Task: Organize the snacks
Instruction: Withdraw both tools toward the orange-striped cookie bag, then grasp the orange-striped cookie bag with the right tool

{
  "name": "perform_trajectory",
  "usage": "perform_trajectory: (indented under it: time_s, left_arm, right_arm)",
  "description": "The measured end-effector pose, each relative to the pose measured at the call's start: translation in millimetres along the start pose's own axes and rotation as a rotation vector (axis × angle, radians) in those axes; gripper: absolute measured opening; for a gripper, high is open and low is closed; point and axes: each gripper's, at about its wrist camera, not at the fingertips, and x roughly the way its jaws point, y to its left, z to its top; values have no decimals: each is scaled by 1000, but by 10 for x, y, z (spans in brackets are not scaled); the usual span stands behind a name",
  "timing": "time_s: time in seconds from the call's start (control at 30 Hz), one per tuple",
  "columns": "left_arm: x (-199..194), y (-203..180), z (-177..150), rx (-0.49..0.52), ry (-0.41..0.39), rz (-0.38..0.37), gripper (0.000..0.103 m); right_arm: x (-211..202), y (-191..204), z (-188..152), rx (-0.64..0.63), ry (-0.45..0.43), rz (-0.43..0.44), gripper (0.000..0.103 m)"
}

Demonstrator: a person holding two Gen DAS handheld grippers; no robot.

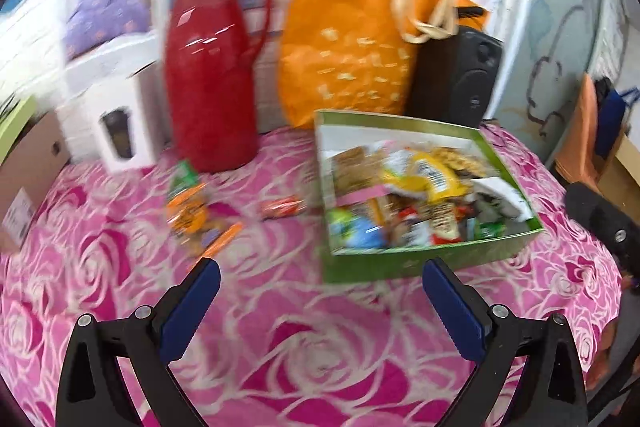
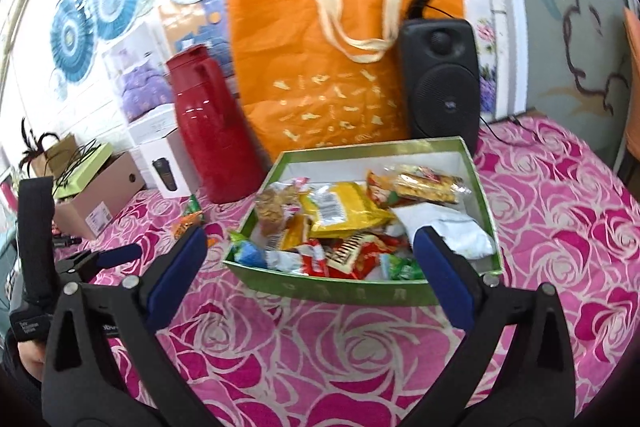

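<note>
Snack packets (image 2: 344, 215) heaped in green box (image 2: 352, 291) on rose-print desk (image 2: 320, 355), left claw (image 1: 320, 279) released, right claw (image 2: 308, 251) released, both empty

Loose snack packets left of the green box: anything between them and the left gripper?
Nothing visible. The open left gripper faces bare pink rose-patterned tablecloth up to the loose orange and green snack packets. The red plastic thermos jug stands behind them, the green cardboard box to their right.

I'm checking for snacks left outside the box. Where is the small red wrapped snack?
In the left wrist view, the small red wrapped snack lies on the pink tablecloth, just left of the green box, right of the orange snack packets.
</note>
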Motion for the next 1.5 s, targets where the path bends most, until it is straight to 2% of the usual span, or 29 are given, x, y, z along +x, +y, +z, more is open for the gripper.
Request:
perform_trajectory:
  time_s: [0.2, 0.33, 0.5, 0.73, 0.8, 0.97, 1.03, 1.1, 1.2, 1.27, 1.3, 1.4, 1.47, 1.5]
  left_arm:
    - [-84, 755, -142, -121, 29, 66, 103]
    - [-170, 1108, -179, -170, 14, 91, 103]
    - [-282, 1492, -203, -217, -12, 113, 103]
    - [-300, 1939, -212, -267, -24, 124, 103]
    - [-266, 2026, -217, -279, -15, 114, 103]
    - [-152, 2103, -207, -280, -2, 98, 103]
    - [-90, 2096, -196, -271, 5, 84, 102]
    - [-32, 2075, -182, -260, 13, 72, 102]
    - [31, 2014, -167, -240, 20, 45, 102]
    - [69, 1965, -154, -231, 25, 29, 102]
    - [94, 1917, -143, -220, 28, 14, 102]
    - [157, 1777, -109, -182, 28, -6, 102]
    - [211, 1693, -84, -167, 38, -18, 101]
    - [238, 1639, -75, -160, 45, -28, 100]
  right_arm:
    - [215, 523, -26, -59, -6, 117, 103]
    - [516, 979, -50, -154, 92, 192, 103]
    - [960, 1494, -116, -275, 196, 238, 103]
    - [1692, 1801, -238, -303, 321, 234, 101]
    - [1876, 1879, -276, -331, 345, 230, 94]
    - [2246, 1987, -358, -379, 385, 188, 85]
    - [2385, 1967, -399, -382, 406, 165, 75]
    - [2461, 1926, -432, -384, 424, 121, 47]
    - [2339, 1767, -396, -295, 428, 182, 35]
    - [2192, 1697, -385, -264, 421, 221, 13]
    - [2111, 1673, -386, -255, 416, 230, 7]
    - [1877, 1597, -442, -259, 404, 246, 7]
    - [1888, 1609, -454, -283, 407, 242, 7]
    - [1914, 1637, -451, -308, 411, 236, 11]
